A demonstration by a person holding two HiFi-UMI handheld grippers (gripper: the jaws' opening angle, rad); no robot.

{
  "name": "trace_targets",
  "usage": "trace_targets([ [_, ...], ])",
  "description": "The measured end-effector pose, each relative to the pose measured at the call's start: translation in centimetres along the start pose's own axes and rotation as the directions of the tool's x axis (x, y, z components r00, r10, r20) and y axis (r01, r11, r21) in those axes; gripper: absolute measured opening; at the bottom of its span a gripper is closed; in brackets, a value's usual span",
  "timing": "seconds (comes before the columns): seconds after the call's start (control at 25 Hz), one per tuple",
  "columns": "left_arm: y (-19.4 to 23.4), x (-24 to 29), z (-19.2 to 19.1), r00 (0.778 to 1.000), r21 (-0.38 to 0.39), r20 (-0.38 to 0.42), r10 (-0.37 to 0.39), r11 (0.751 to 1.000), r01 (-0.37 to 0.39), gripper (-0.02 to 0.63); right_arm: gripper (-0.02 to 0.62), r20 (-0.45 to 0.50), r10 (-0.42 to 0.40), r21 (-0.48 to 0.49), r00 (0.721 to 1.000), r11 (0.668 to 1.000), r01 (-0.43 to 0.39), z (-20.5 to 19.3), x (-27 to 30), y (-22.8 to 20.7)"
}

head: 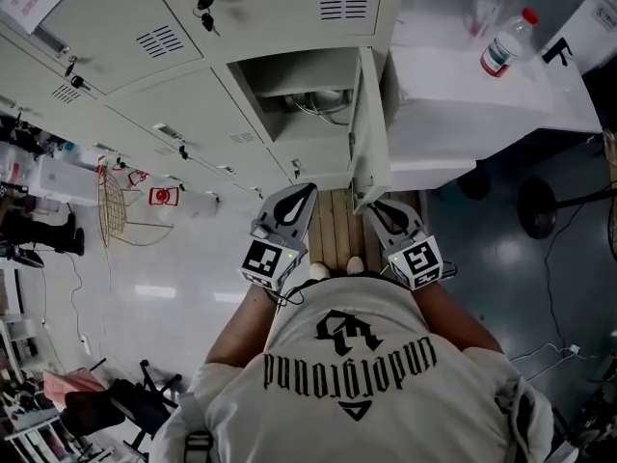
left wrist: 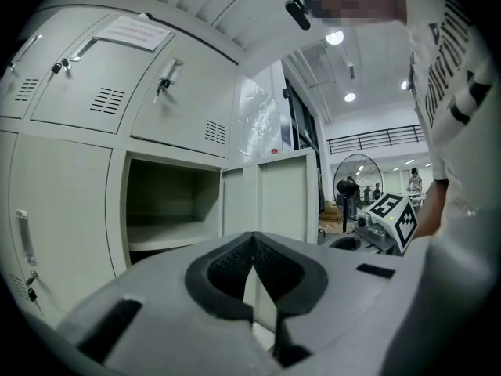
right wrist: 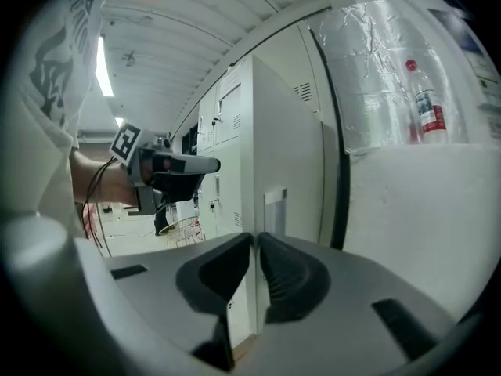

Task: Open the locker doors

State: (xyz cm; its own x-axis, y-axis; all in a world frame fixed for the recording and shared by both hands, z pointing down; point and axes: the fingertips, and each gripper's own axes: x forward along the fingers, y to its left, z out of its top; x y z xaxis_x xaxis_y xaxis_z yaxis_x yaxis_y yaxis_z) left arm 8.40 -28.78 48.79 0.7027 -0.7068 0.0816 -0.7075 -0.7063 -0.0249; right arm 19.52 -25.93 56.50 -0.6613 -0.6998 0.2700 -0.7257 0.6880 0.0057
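Smooth pale-grey metal lockers [head: 193,95] stand ahead of both claws. One flat locker door [right wrist: 290,147], long axis upright, juts edge-on straight at you. Your right claw [right wrist: 254,241] pinches its thin free edge at the tips; your left claw [left wrist: 252,237], just beside it, is closed and empty

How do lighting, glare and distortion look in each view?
Head view: evenly lit, soft glare on the glossy floor. Left gripper view: fisheye bends the lockers, ceiling lights blow out, open compartment sits in shadow. Right gripper view: same curvature, bright strip light, bottle crisp.
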Motion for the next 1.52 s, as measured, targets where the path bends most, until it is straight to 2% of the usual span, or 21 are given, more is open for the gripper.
trace_targets([
  [0.36,-3.8,3.5,0.6,1.0,0.024,-0.005,0.009,1.0,-0.009,0.008,0.043,0.014,-0.014,0.018,1.0,1.0,0.014,-1.1,-4.2,-6.2],
  [0.68,-4.9,3.8,0.5,0.999,0.02,-0.016,0.05,0.999,-0.05,0.008,0.043,0.02,-0.015,0.018,1.0,1.0,0.015,-1.5,-5.1,-8.3],
  [0.84,-4.7,2.9,0.6,0.998,0.03,-0.008,0.059,0.998,-0.059,0.008,0.048,0.027,-0.036,0.02,0.999,0.999,0.036,-1.3,-5.2,-8.1],
  [1.04,-4.0,0.9,0.9,0.998,0.026,0.0,0.065,0.998,-0.065,0.008,0.145,0.056,-0.101,0.04,0.993,0.994,0.099,0.2,-5.9,-7.3],
  [1.2,-3.2,-1.3,1.7,0.998,0.047,0.014,0.055,0.997,-0.055,0.008,0.209,0.107,-0.181,0.048,0.978,0.983,0.177,2.7,-6.8,-6.1],
  [1.36,-2.0,-3.6,2.4,0.998,0.041,0.027,0.056,0.998,-0.057,0.008,0.219,0.163,-0.233,0.037,0.959,0.973,0.23,5.3,-7.7,-3.5],
  [1.52,-0.7,-6.1,3.0,0.998,0.065,0.035,0.054,0.996,-0.057,0.008,0.218,0.208,-0.23,0.057,0.951,0.973,0.223,7.9,-7.0,-0.5],
])
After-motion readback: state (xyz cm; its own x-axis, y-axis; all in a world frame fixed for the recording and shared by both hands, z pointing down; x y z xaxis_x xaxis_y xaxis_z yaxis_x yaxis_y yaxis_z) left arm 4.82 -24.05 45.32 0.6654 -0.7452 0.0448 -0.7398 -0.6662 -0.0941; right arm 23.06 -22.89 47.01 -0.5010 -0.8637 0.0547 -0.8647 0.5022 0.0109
